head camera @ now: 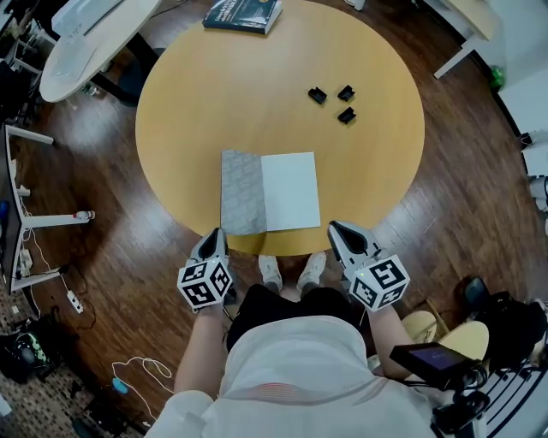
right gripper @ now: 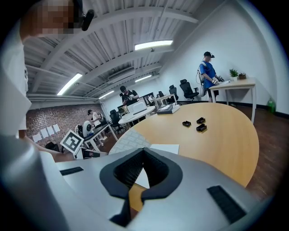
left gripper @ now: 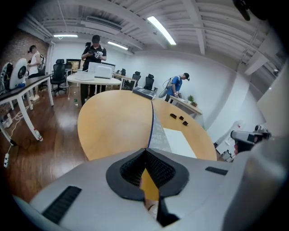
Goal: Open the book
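a round, honey-coloured wooden bench [head camera: 257,94] stands on a dark plank floor [head camera: 94,171] and fills the middle of the head view. on its near side lies a thin book [head camera: 270,192], spread flat. a grey patterned leaf is on the left and a plain white page on the right, and the lower edge sits close to the bench's rim.

the person stands at that rim with a tool in each hand. the left tool [head camera: 217,235] points at the book's near left corner, and the right tool [head camera: 336,227] hangs just off its near right corner. neither touches the book. in the left gripper view the left tool [left gripper: 146,151] is clenched, with its dark ribbed pads meeting at the tip and nothing caught between them. the grey leaf [left gripper: 158,135] shows beyond. in the right gripper view the right tool [right gripper: 143,150] is likewise clenched on nothing, and the white page [right gripper: 165,148] lies past its tip.

a closed teal-covered book [head camera: 243,14] rests at the bench's far edge, well apart from the open one. three small black blocks [head camera: 336,103] are clustered on the far right of the bench.
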